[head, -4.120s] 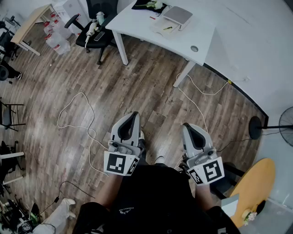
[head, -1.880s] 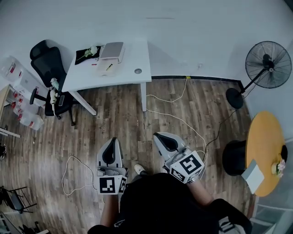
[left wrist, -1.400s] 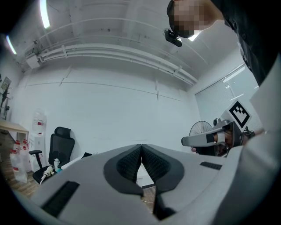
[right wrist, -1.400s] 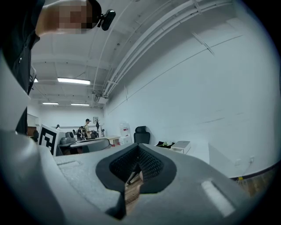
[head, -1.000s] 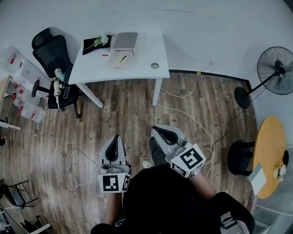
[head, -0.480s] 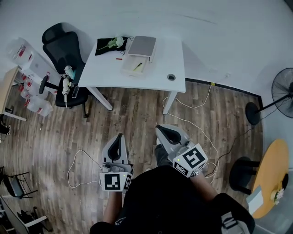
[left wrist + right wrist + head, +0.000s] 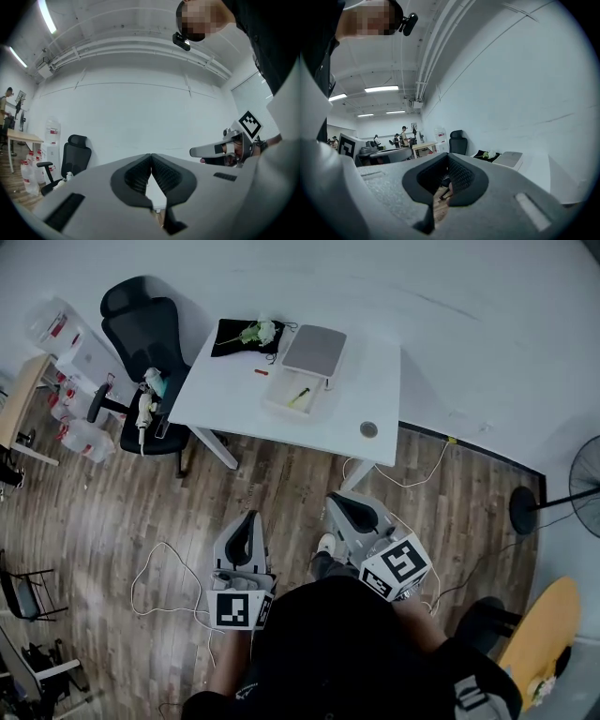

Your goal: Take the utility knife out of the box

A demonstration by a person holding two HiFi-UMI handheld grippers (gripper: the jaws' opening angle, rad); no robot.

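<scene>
A shallow clear box [image 7: 277,405] sits on the white table [image 7: 234,395], across the wooden floor from me. The yellow-green utility knife [image 7: 299,397] lies inside it. A grey lid [image 7: 314,350] rests just behind the box. My left gripper [image 7: 247,518] is level and shut with nothing in it, its pads meeting [image 7: 151,154]. My right gripper [image 7: 339,500] is also level, and its jaws [image 7: 448,155] look shut and empty. Both are well short of the table. In the right gripper view, the grey lid [image 7: 509,159] shows ahead on the right.
A black cloth with flowers [image 7: 246,334] lies on the table's far left corner. A black office chair [image 7: 141,324] stands left of the table. White cables [image 7: 159,577] trail over the floor. A fan base [image 7: 522,512] and a yellow round table [image 7: 539,634] are at the right.
The table has drawn closer and shifted right in the head view as I walk toward it. Both grippers stay shut and empty in front of me.
</scene>
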